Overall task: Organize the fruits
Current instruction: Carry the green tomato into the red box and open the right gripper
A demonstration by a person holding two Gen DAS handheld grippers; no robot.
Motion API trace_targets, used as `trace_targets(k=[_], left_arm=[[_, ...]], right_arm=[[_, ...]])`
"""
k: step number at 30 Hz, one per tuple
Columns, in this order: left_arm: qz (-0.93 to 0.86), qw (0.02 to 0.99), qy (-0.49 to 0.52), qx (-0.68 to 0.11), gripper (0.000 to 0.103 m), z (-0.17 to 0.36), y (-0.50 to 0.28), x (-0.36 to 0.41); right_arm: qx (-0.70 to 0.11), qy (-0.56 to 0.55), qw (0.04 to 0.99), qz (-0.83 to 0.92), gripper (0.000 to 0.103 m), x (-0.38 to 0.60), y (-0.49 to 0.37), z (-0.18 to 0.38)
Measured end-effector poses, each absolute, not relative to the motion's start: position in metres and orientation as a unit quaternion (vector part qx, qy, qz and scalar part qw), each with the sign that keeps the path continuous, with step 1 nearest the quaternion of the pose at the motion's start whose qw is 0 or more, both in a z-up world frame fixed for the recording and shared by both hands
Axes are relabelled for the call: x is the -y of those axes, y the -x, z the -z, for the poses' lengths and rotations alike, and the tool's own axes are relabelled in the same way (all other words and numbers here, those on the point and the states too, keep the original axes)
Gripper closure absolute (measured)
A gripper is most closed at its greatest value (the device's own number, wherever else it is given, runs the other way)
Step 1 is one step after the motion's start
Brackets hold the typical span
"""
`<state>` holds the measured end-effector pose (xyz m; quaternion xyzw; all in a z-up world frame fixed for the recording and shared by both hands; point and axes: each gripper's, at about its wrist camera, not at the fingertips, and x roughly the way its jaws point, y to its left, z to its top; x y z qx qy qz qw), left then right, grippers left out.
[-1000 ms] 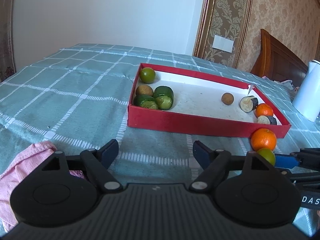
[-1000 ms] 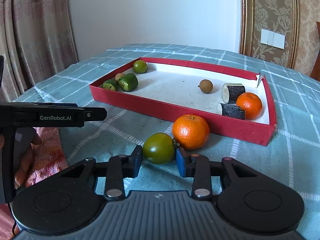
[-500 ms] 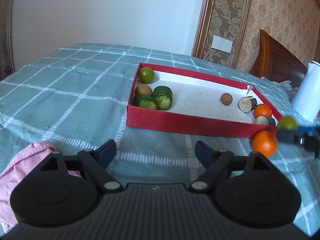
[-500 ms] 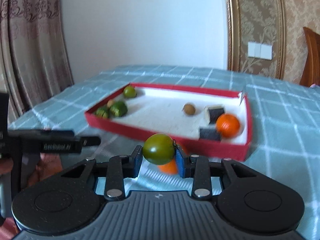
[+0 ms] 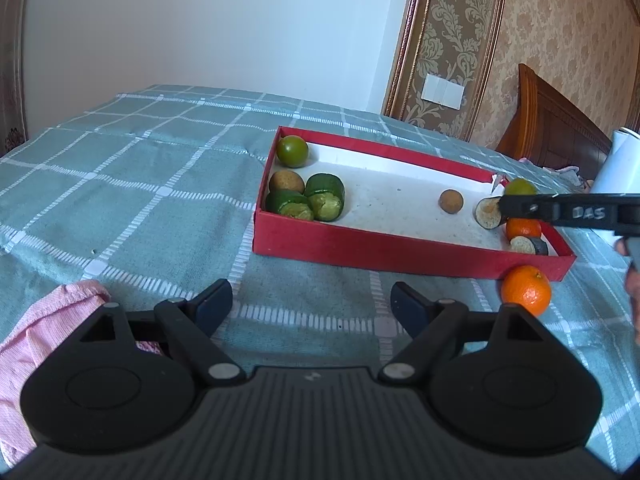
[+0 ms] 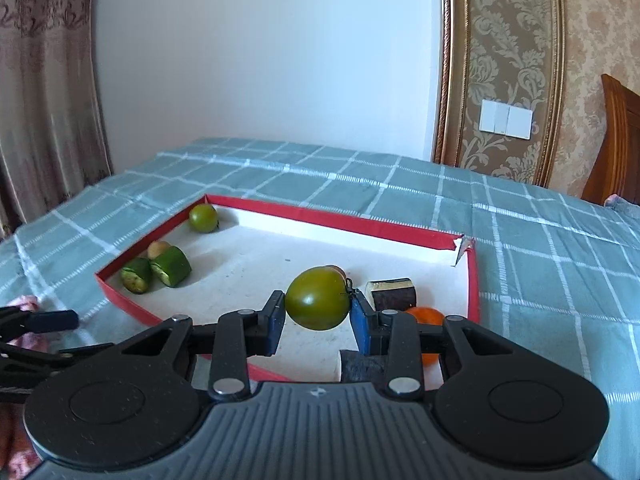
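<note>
**Green tomato over the tray, release to come**

While our right gripper [image 6: 318,314] carries the green tomato [image 6: 318,298] above the red tray [image 6: 328,218], we judge the step in hand to be the carry-and-place of this fruit. It hangs over the tray's white floor near the right end, above the dark eggplant pieces [image 6: 392,294] and the orange [image 6: 426,316] that lie inside. A matching green tomato [image 6: 203,218] sits in the far left corner, beside the cut cucumber pieces [image 6: 170,270] and a small brown fruit [image 6: 159,249]. If like goes with like, the next move calls for a sweep leftward across the tray, a descent close to the floor, and only then an opening, so the round fruit does not roll.

The right jaws are closed to the tomato's width, both blue pads pressing its sides; it touches nothing else.

Our left gripper [image 5: 311,306] hovers low over the checked cloth [image 5: 120,184], jaws spread wide and holding nothing. One more orange [image 5: 526,290] waits on the cloth, just outside the tray's near wall, near this gripper's right finger. A pink towel [image 5: 44,328] lies to the left.
</note>
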<state>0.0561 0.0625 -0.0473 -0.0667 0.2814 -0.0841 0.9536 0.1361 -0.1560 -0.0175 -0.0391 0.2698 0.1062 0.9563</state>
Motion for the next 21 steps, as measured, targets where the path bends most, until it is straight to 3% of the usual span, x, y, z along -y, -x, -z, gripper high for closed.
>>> trace_targets(k=[21], left_arm=[[0.086, 0.953, 0.064, -0.282, 0.016, 0.047, -0.055, -0.061]], right_arm=[[-0.329, 0.065, 0.938, -0.093, 0.069, 0.147, -0.181, 0.051]])
